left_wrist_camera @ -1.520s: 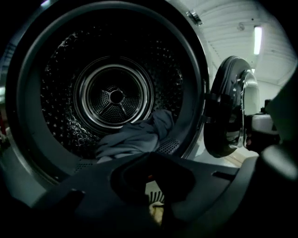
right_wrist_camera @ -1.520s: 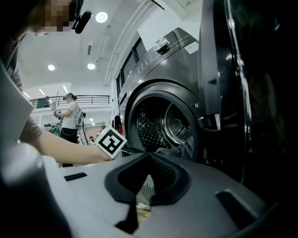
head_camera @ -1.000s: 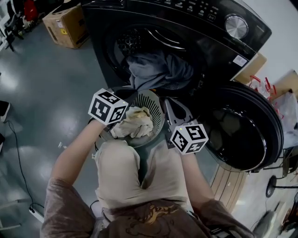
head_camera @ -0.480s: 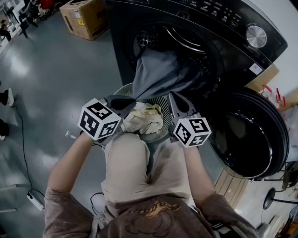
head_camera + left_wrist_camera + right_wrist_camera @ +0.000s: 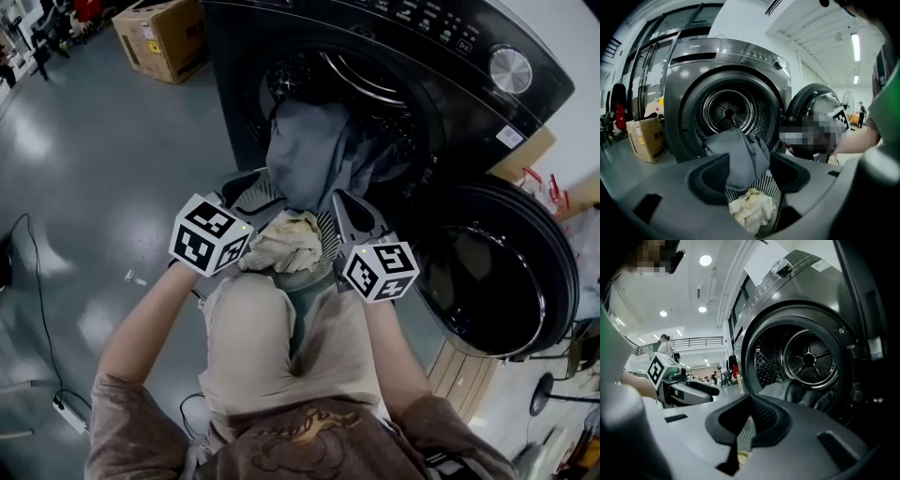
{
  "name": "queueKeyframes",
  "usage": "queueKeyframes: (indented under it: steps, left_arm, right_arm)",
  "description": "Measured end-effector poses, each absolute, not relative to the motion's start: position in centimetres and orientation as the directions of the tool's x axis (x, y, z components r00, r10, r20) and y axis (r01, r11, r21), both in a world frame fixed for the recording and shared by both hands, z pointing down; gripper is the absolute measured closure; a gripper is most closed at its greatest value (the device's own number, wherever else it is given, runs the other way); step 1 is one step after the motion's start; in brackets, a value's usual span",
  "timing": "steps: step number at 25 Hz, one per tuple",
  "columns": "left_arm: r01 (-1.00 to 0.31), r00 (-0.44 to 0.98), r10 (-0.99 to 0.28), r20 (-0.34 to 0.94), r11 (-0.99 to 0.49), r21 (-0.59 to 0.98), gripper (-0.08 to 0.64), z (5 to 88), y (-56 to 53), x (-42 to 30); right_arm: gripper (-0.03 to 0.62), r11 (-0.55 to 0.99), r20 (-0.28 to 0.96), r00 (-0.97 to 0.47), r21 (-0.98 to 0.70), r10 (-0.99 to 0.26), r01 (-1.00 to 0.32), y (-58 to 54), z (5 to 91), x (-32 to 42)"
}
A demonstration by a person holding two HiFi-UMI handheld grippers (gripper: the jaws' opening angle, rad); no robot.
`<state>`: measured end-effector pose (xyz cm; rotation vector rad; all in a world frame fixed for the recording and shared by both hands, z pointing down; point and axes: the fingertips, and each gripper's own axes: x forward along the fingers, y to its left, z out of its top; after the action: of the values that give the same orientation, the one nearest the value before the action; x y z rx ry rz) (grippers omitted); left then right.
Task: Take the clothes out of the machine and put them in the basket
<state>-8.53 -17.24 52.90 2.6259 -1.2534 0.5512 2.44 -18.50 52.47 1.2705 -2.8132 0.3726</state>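
L gripper (image 5: 251, 185) is over the basket's (image 5: 324, 228) left rim. Its jaws are now apart and have just been opening. The grey garment (image 5: 309, 155) shows in the gap btwn them (image 5: 740, 154), but the pads aren't pressing it. A sec ago that garment sat bunched in the drum mouth of the washer (image 5: 450, 56) behind the basket. Now it's drawn further out, hanging over the drum lip w/ its lower end at the basket's far rim. Cream cloth (image 5: 286, 246) lies in the basket, same as before. R gripper (image 5: 340, 199) is at the basket's right rim, jaws closed (image 5: 749, 401), nothing in them. Washer door (image 5: 487, 272) stands open to the basket's right.
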Motion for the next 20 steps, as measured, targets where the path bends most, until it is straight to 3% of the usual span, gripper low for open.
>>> queueKeyframes:
  steps: [9, 20]
  left_arm:
    - [-0.761, 0.590, -0.721, 0.365, -0.647, -0.047, 0.199, 55.2, -25.6, -4.3]
    - [-0.785, 0.517, -0.753, 0.408, -0.606, -0.125, 0.112, 58.8, -37.1, -0.9]
  right_arm:
    - [0.597, 0.599, 0.127, -0.623, -0.184, -0.771, -0.779, -18.4, 52.0, 4.1]
    - [0.597, 0.534, 0.141, -0.558, -0.176, -0.818, -0.827, -18.5, 51.9, 6.8]
